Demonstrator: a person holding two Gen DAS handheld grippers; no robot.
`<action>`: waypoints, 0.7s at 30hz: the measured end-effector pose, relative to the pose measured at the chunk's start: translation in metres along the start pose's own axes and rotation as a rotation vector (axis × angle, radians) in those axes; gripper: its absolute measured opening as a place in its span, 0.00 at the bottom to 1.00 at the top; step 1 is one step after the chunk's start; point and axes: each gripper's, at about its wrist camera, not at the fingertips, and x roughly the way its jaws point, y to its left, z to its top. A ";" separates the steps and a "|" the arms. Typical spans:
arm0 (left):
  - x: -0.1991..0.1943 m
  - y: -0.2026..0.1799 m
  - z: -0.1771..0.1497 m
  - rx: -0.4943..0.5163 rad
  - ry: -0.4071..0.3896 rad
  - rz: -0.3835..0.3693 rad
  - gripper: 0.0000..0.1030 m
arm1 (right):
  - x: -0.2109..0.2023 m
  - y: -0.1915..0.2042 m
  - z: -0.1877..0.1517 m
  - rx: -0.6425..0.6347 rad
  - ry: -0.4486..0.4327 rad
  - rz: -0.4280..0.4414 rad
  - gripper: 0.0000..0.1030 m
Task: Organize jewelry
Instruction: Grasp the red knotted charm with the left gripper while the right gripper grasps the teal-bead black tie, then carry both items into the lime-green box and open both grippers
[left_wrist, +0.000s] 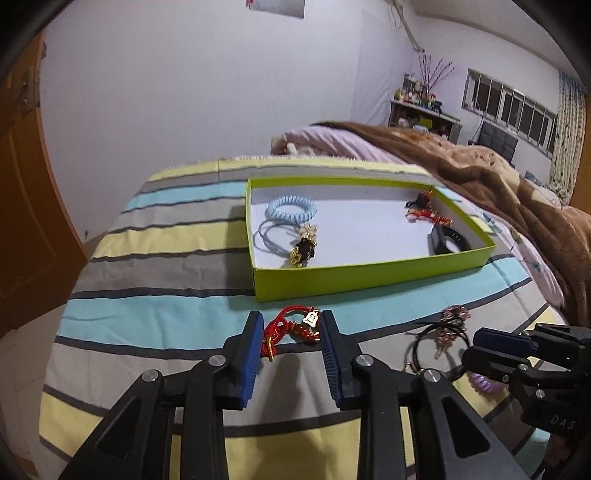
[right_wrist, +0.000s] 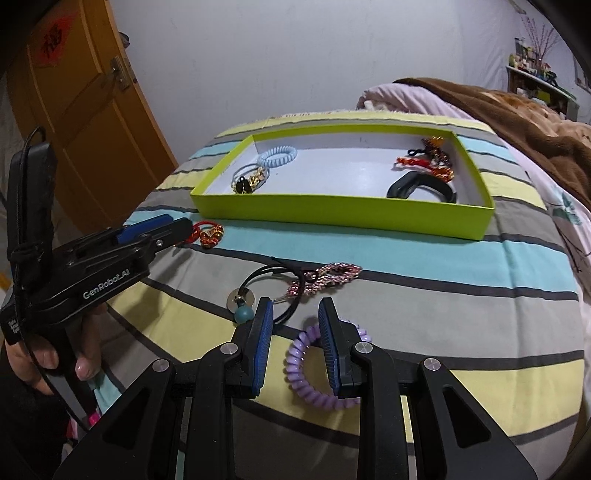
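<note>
1. The red cord charm (left_wrist: 291, 329) lies on the striped bed cover (left_wrist: 155, 266), just in front of the near wall of the green box (left_wrist: 369, 275). It looks light and limp, a knotted cord with a small gold pendant, so it would sag when lifted; the thick knotted middle seems the surest place to pinch.
2. The left hand-held gripper (left_wrist: 291, 347) stands open with the charm between its blue pads, which do not press on it.
3. The purple coil hair tie (right_wrist: 314, 373) lies nearer the front edge of the bed. It looks springy and soft, likely to squash under a pinch; taking one side of the ring should do.
4. The right hand-held gripper (right_wrist: 295, 332) is open, its right finger over the ring's far side, not clamped.
5. A black cord with a pink beaded ornament (right_wrist: 325, 277) lies between the two items, close enough to snag.
6. The box already holds several pieces.
</note>
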 end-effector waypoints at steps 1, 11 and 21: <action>0.005 0.001 0.001 -0.001 0.018 -0.006 0.30 | 0.001 0.001 0.001 -0.004 0.002 -0.001 0.25; 0.021 -0.001 0.003 0.006 0.080 -0.014 0.29 | 0.006 0.011 0.001 -0.057 0.025 -0.025 0.02; 0.000 -0.006 -0.005 0.029 0.020 0.010 0.02 | -0.014 0.009 -0.002 -0.050 -0.024 -0.020 0.02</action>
